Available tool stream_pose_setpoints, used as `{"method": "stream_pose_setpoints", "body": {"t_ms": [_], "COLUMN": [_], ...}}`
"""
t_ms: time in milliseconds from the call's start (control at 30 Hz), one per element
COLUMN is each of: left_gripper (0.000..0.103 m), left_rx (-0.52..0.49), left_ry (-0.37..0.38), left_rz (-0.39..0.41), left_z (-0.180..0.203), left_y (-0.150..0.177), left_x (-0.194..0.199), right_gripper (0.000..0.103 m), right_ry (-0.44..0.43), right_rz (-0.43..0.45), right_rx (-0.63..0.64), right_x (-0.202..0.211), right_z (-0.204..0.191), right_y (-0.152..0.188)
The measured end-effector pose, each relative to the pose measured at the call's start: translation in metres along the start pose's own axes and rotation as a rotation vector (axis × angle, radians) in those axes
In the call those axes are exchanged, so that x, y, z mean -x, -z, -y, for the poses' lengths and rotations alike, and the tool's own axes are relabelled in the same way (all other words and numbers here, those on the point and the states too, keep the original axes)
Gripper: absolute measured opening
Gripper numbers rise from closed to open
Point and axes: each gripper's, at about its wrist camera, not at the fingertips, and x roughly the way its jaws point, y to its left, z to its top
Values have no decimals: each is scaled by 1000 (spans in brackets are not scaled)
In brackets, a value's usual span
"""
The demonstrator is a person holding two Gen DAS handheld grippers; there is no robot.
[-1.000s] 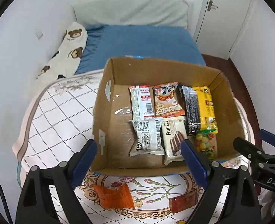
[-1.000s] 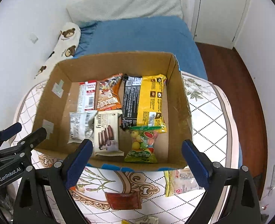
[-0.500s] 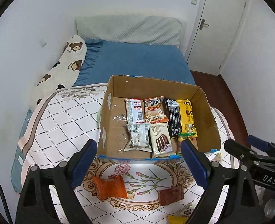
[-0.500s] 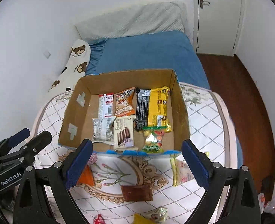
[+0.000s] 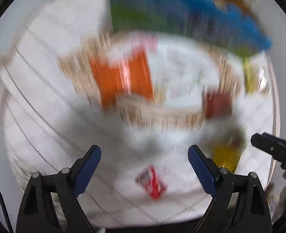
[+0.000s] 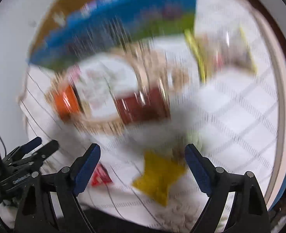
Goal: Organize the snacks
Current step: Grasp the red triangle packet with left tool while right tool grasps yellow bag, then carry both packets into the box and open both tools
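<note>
Left gripper: jaws spread wide, nothing between them. It hangs over the quilted cloth, with a small red packet lying just near of the gap, roughly centred. Right gripper: also wide open and empty, with a yellow packet sitting under and between its fingers.

Both views are heavily motion-blurred, so packet identities are colour guesses only.

Further out on the cloth:
- orange packet, left of centre, far of the left gripper
- dark red-brown packet, middle of the cloth
- pale yellow-edged bag, far right, beside the box corner
- cardboard box, far side; only its blue-and-green outer wall shows, so the contents are not readable here

Step in hand, by judgement: reach phase. Both grippers are lining up on loose snacks still outside the box, and no grasp has been made.

Next move calls for settling the cameras, dropping each gripper onto its nearest packet (red for left, yellow for right) and closing across the short width. Thin flat wrappers on soft quilt may need the fingers pressed into the cloth to get under an edge. Then carry over the near wall and place them in the box.
</note>
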Motion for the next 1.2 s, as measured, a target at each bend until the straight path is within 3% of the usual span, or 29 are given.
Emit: {"method": "stream_pose_setpoints", "body": {"t_ms": [133,300,433,500,600,733,833,1200], "left_gripper": [92,92,63,62,62,42,41,41], "left_rx": [53,101,101,101,100,95,72,28], "left_ry": [81,156,171,178,166,131,124,175], "left_rz": [-153,-223,-262,-276,-269,-255,-231,-76], "left_z": [-11,-15,-10,-7,-3,-5,-3,21], "left_y": [22,31,38,42,44,47,51,30], "left_x": [-46,-76,-98,-106,-113,-117,-111,-36], "right_gripper": [91,91,91,91,89,63,53,50], "right_ry": [17,32,53,55,69,106,104,4], "right_rz": [-92,-139,-166,-187,-192,-171,-148,-60], "right_rx": [-26,-65,-79,-92,-93,-68,-42,-9], "right_x": [-34,-57,-74,-85,-98,-108,-105,-57], "right_z": [9,15,16,16,12,6,1,-26], "right_y": [27,39,47,48,50,52,56,52]}}
